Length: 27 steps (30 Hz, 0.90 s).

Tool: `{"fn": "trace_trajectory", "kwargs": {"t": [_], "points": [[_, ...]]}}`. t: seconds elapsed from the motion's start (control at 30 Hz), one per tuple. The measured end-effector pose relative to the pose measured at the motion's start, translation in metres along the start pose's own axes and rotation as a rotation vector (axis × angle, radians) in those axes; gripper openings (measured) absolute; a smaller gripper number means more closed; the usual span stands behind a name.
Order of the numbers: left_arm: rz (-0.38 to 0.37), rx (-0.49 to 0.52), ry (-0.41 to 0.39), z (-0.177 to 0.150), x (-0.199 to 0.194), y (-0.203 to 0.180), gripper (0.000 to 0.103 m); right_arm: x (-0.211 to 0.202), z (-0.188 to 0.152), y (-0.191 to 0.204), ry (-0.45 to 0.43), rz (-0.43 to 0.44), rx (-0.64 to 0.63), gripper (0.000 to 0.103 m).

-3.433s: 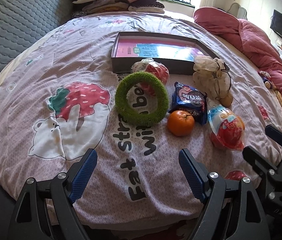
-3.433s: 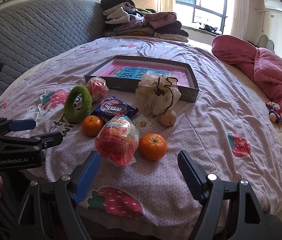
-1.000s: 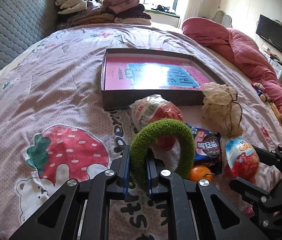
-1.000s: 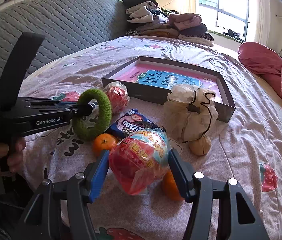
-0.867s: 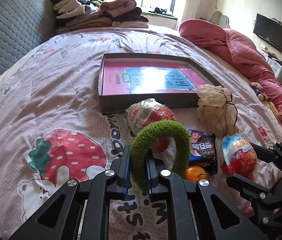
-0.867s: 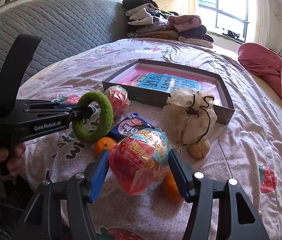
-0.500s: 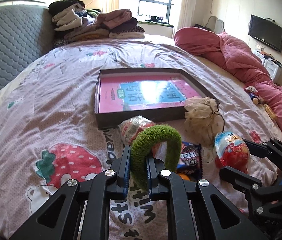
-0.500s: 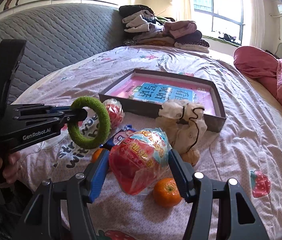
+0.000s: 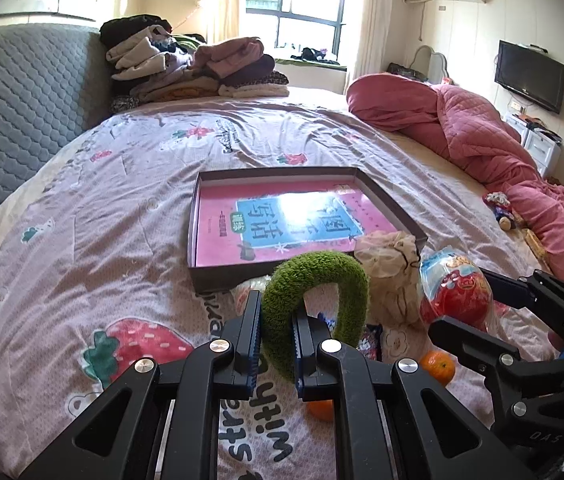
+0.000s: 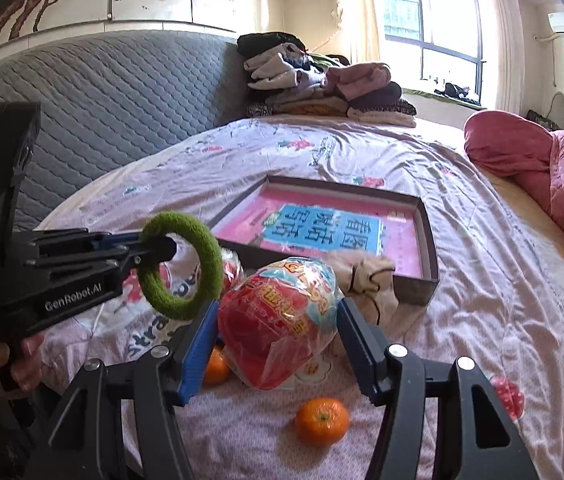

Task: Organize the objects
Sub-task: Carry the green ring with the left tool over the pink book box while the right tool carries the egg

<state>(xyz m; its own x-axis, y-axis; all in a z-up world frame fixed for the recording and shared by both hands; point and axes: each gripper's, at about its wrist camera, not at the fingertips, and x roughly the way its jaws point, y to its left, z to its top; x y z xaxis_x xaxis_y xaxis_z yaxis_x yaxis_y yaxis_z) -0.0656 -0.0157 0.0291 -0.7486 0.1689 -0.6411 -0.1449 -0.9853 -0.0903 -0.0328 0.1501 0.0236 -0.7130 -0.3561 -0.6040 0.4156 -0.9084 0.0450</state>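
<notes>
My left gripper (image 9: 276, 340) is shut on a fuzzy green ring (image 9: 318, 276) and holds it upright above the bed; the ring also shows in the right wrist view (image 10: 206, 256). My right gripper (image 10: 278, 340) is shut on a red snack bag in clear wrap (image 10: 282, 316), lifted off the bed; the bag also shows in the left wrist view (image 9: 456, 292). A shallow dark box with a pink book inside (image 9: 282, 216) lies ahead of both (image 10: 428, 240).
On the strawberry-print bedspread lie two oranges (image 10: 322, 420) (image 10: 216, 366), a cream drawstring pouch (image 9: 392, 272), another wrapped red snack (image 10: 230, 268) and a blue cookie pack (image 9: 370, 340). A red quilt (image 9: 482, 140) is at right, folded clothes (image 9: 186, 68) at the back.
Both grippers have risen and moved toward the box, carrying the ring and the snack bag. The bed items now sit lower in both views.
</notes>
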Motion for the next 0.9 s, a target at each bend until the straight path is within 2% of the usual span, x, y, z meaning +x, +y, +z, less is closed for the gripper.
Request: {"fn": "trace_trajectory", "kwargs": {"t": [0.53,0.9], "points": [[0.015,-0.011,-0.072,0.049,-0.002,-0.002,0.013,-0.007,0.056,-0.018,-0.113,0.005,0.012,0.060],[0.021,-0.021,-0.081,0.070,0.017,0.000,0.013,0.008,0.074,-0.038,-0.127,-0.004,0.034,0.060]]}}
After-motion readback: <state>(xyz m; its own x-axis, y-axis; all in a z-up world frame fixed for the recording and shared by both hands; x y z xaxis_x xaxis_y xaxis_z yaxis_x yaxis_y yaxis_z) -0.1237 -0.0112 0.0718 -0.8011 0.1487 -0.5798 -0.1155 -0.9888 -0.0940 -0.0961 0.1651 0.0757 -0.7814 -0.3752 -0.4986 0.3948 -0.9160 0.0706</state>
